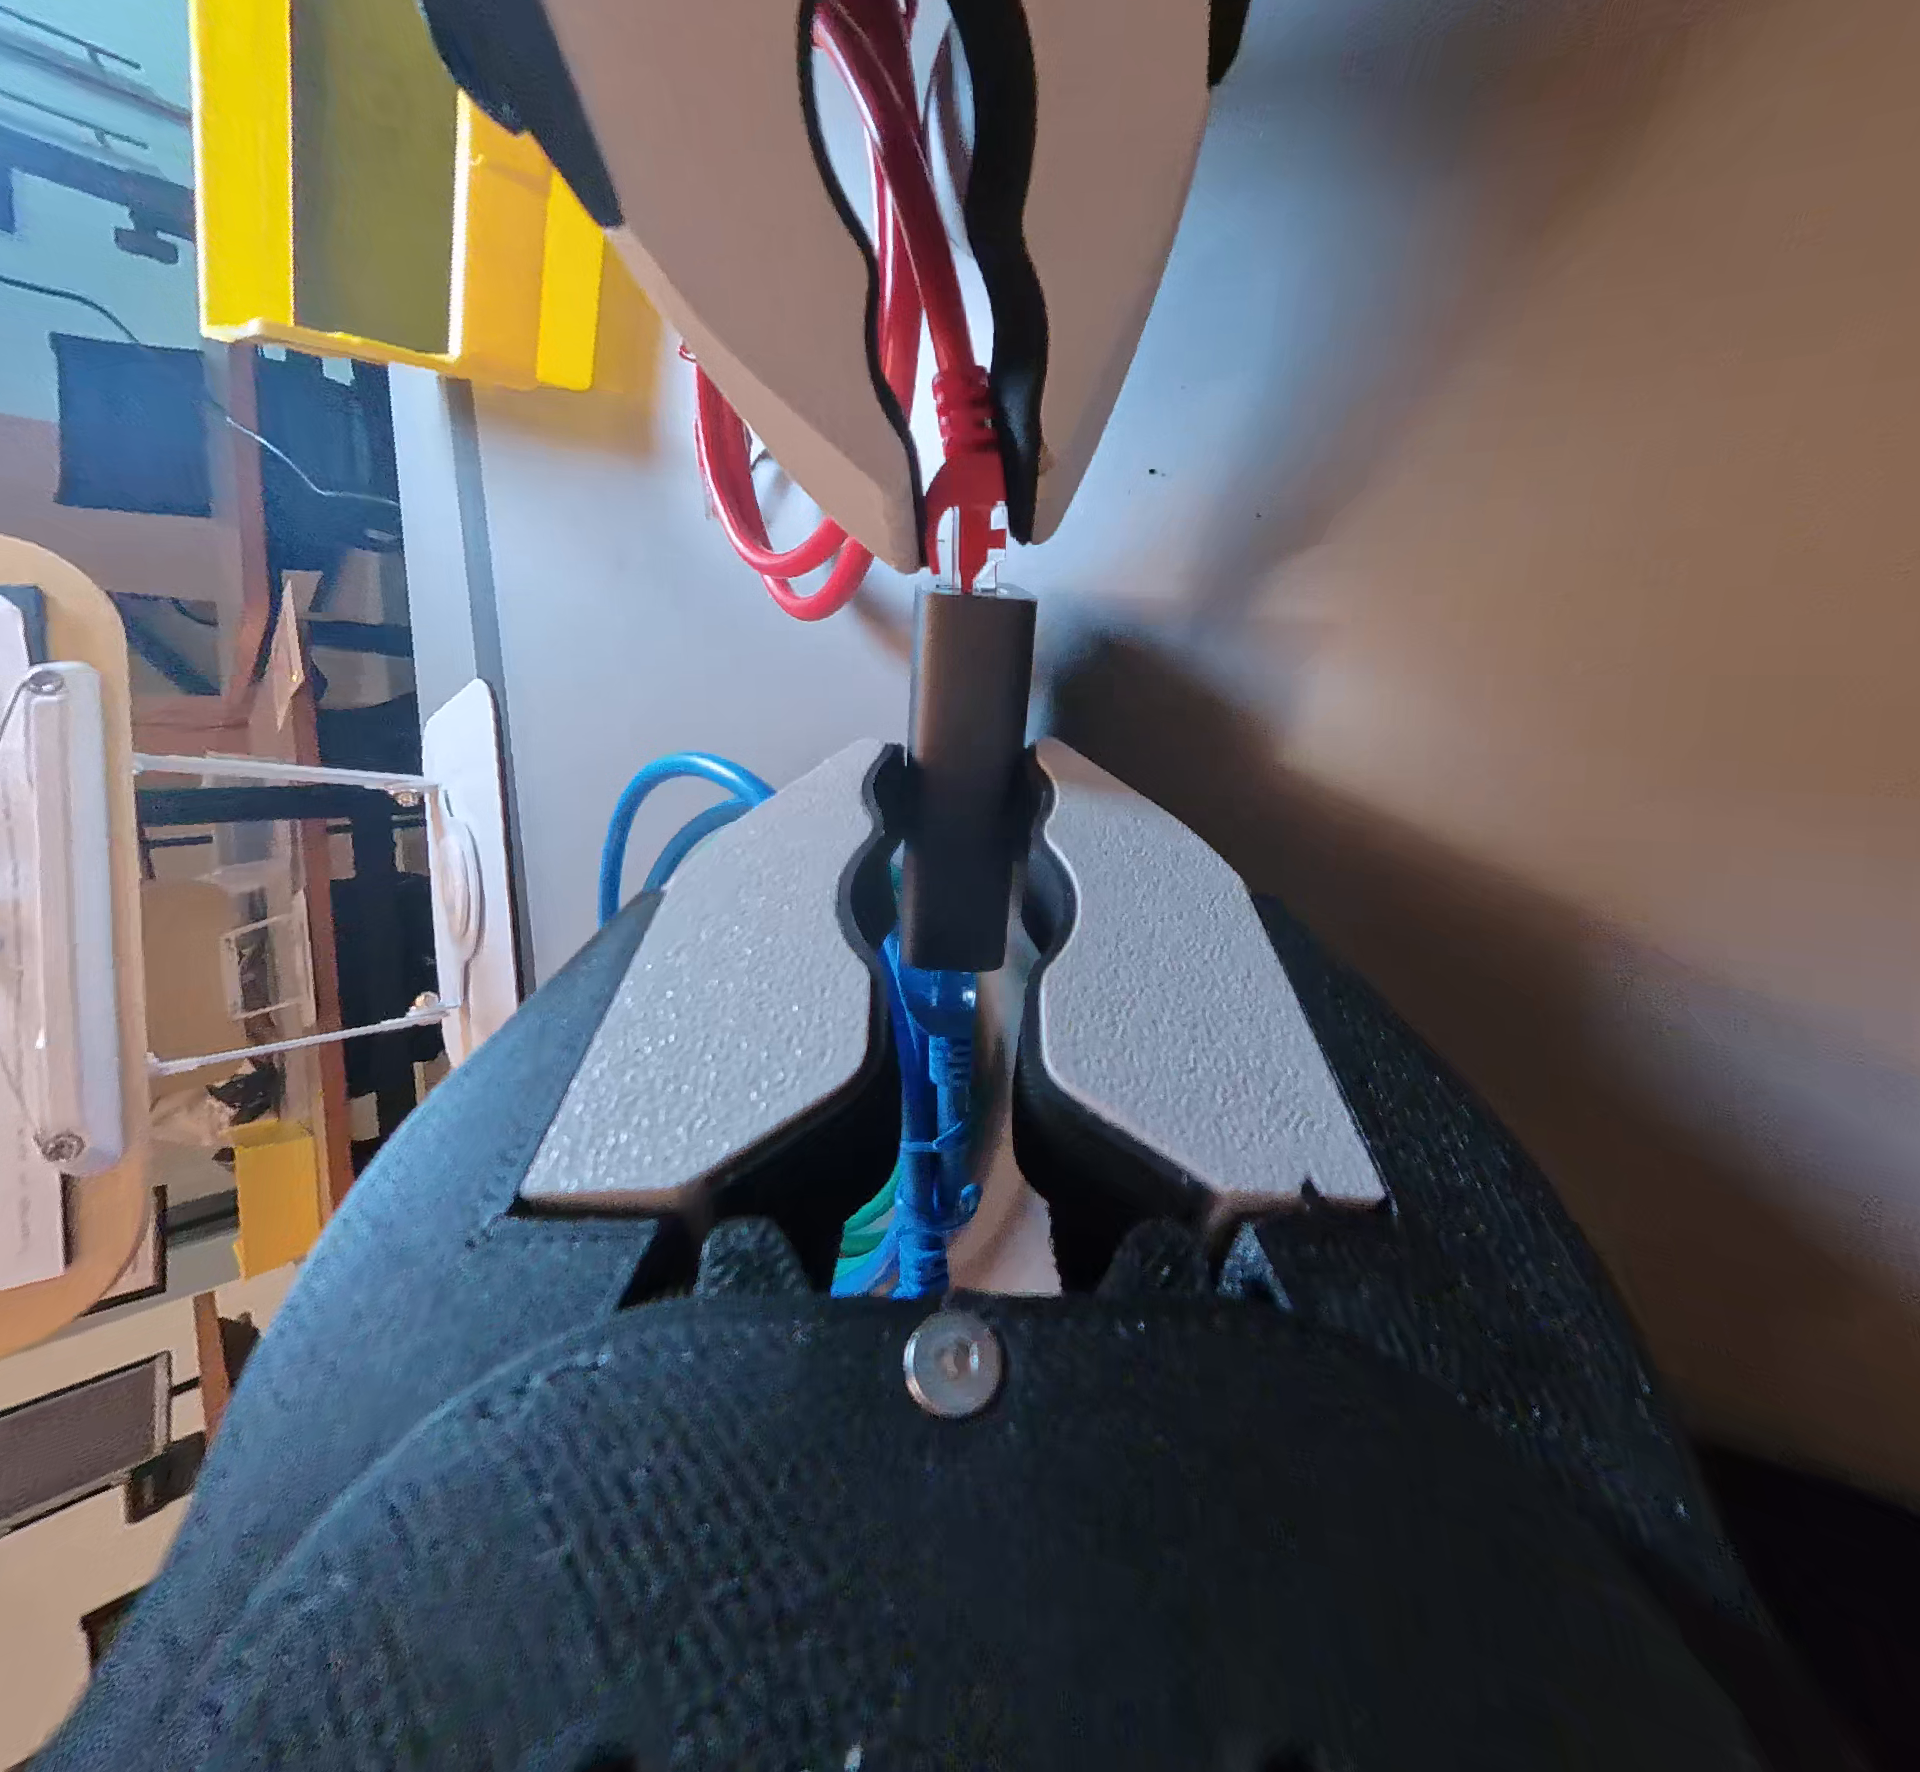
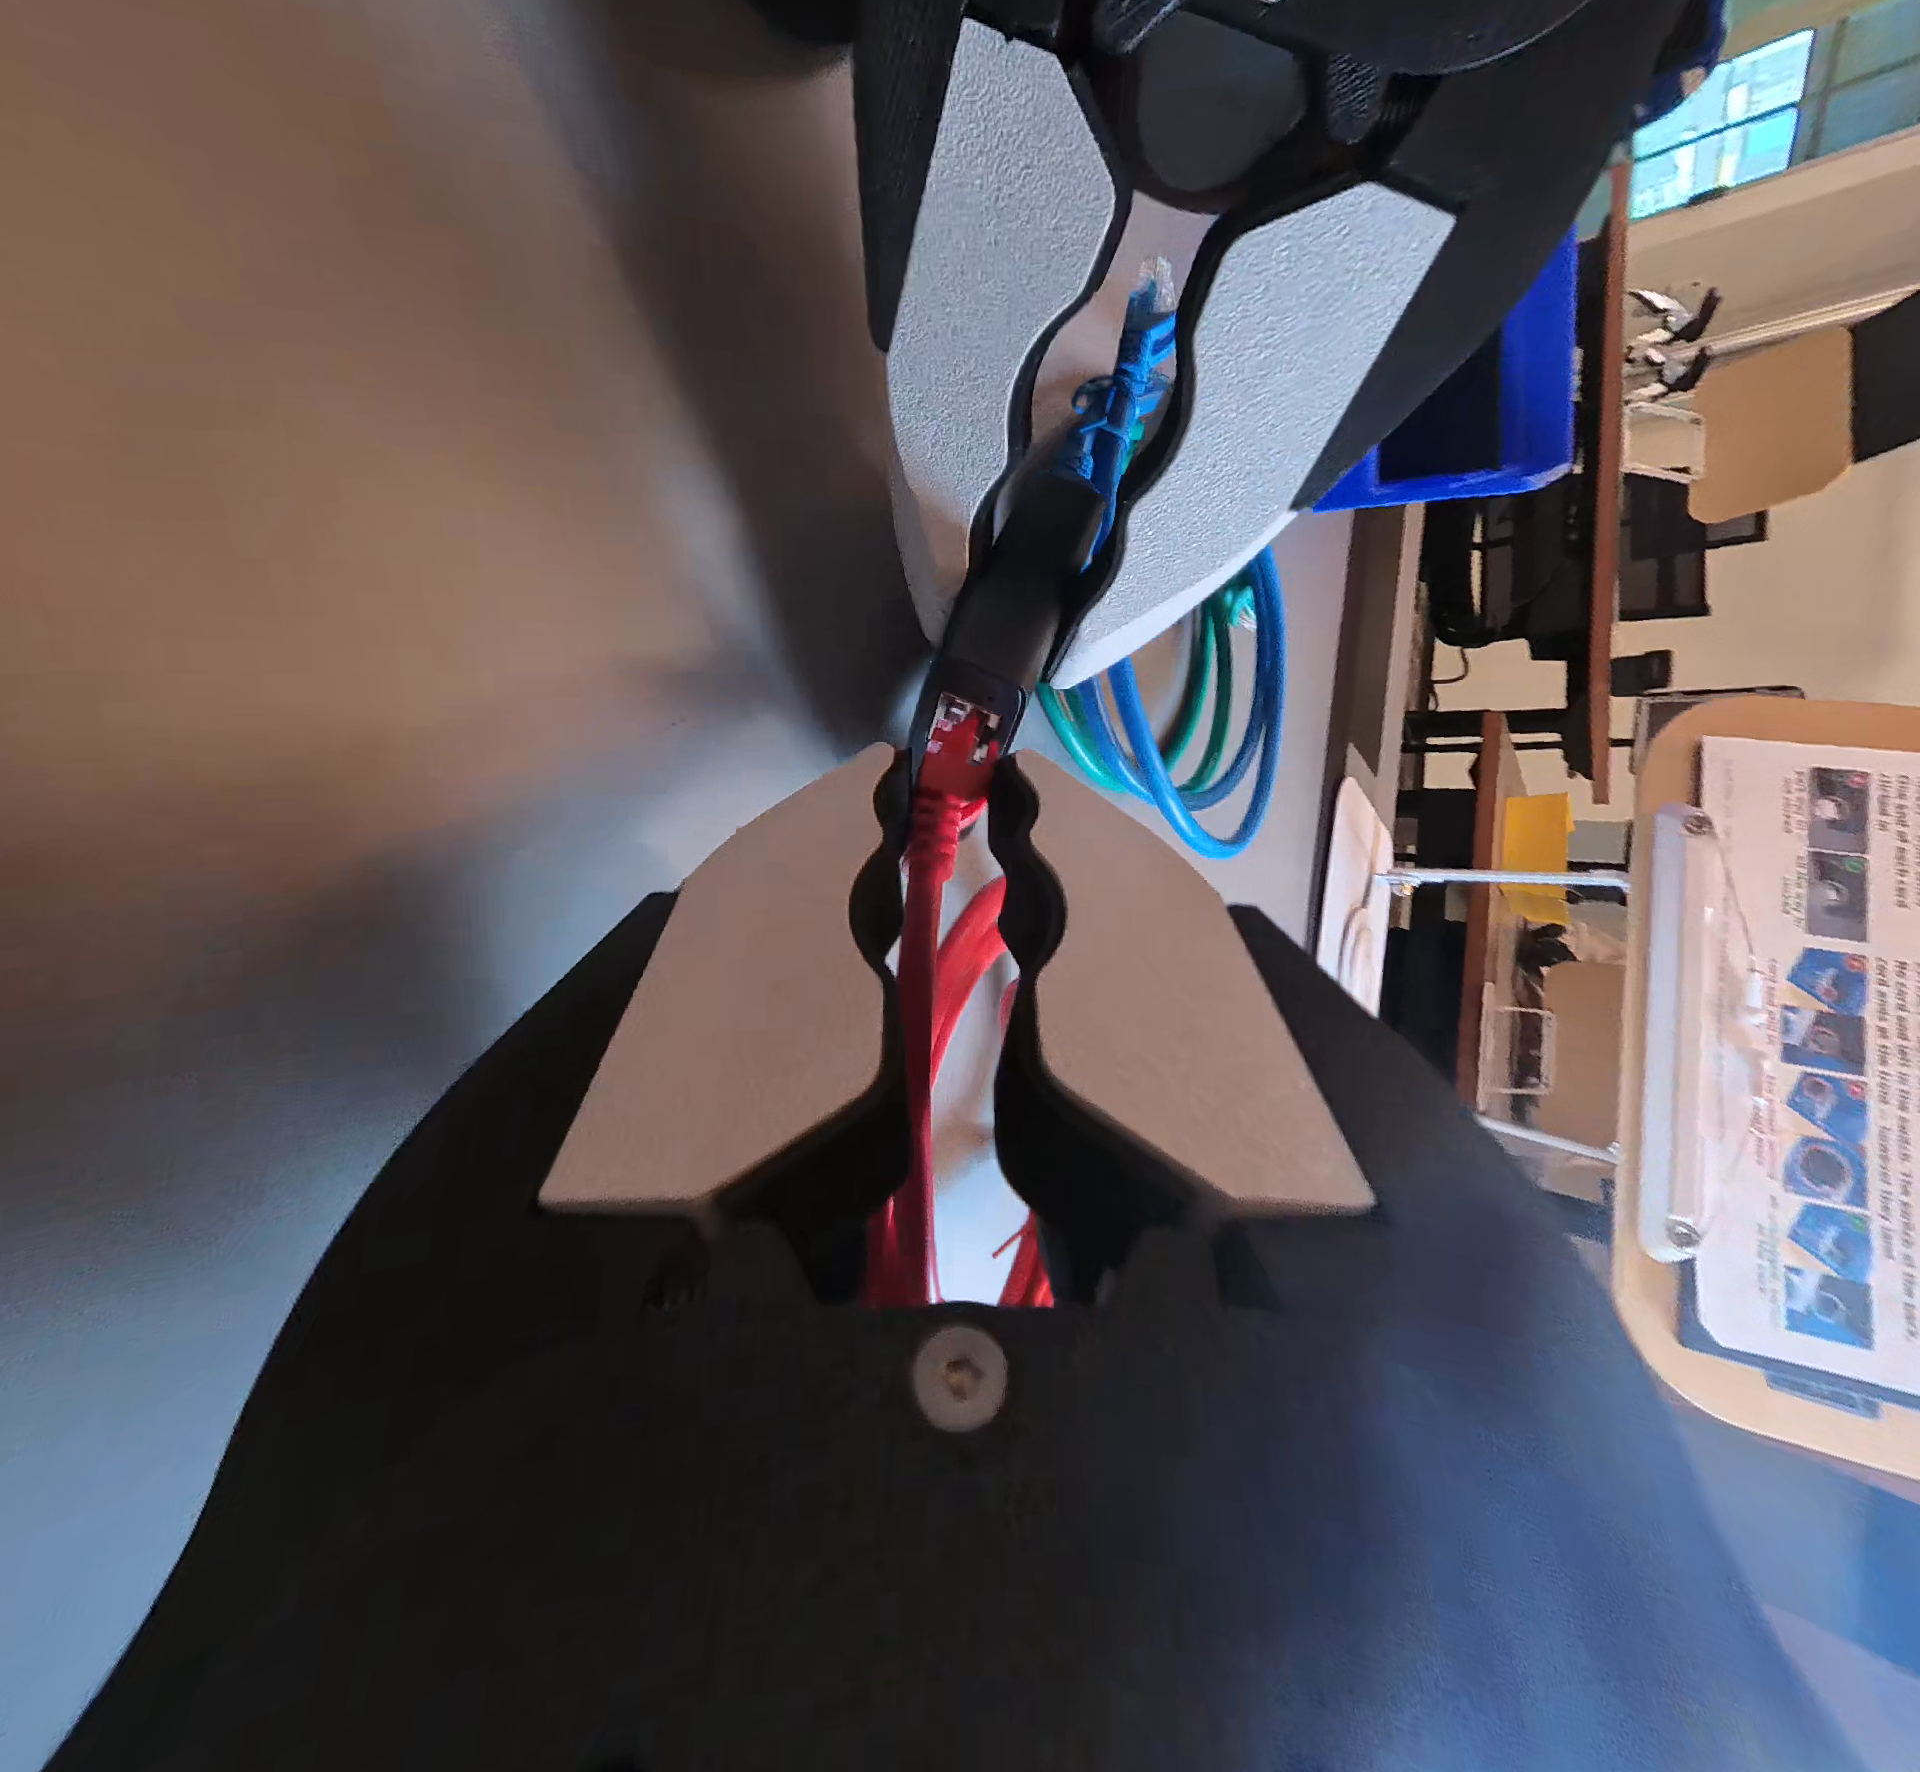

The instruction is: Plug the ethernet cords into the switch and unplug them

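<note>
My left gripper (image 1: 961,766) fingers pinching black switch (image 1: 961,766), held off bench. My right gripper (image 2: 948,766) fingers pinching red cord (image 2: 925,995) at plug, plug at switch port, looks partly seated. Blue cord (image 1: 940,1057) hangs below switch. Unplugging still ahead.

The switch (image 1: 961,777) is plain black; one cord (image 1: 961,434) is red, another (image 2: 1236,735) blue, a third (image 2: 1210,683) green; the bin (image 1: 343,112) is yellow.

Pale grey table surface (image 1: 1351,372), yellow bin (image 1: 343,164), blue bin (image 2: 1507,413), bright windows (image 2: 1766,91), clear acrylic stand (image 1: 281,912)
</note>
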Tool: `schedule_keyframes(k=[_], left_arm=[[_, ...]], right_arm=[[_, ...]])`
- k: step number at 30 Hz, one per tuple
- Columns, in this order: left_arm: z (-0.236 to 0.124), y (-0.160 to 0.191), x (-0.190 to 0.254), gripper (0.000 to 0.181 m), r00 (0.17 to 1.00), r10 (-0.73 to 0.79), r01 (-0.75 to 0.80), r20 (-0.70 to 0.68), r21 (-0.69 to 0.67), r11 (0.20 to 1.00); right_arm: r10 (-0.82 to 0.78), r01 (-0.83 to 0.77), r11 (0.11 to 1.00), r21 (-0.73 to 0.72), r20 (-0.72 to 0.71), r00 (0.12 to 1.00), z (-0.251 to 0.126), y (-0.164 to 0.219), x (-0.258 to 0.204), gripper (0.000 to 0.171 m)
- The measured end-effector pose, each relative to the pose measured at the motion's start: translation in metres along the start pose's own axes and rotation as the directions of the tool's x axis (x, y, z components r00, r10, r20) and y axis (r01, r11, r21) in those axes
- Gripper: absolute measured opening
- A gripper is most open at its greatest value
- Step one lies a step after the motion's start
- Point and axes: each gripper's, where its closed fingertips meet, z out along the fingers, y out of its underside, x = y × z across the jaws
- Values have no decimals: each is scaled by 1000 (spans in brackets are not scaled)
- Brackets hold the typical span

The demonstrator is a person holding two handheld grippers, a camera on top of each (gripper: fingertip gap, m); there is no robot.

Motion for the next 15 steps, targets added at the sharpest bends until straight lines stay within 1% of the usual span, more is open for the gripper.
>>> schedule_keyframes(k=[3,9,11,15], left_arm=[[-1,-4,-2,22,1000,21,-22,10,7,1000],[-6,-13,-11,22,999,-29,27,30,50,998],[-5,-14,-11,22,999,-40,39,30,41,998],[-3,-10,-9,22,999,-8,8,33,12,1000]], right_arm=[[25,-26,999,21,35,999,-6,-1,1,14],[23,-23,1000,5,31,999,-19,-4,12,14],[15,-15,1000,-12,28,999,-20,-4,12,14],[-3,3,999,-33,8,1000,-16,-5,7,15]])
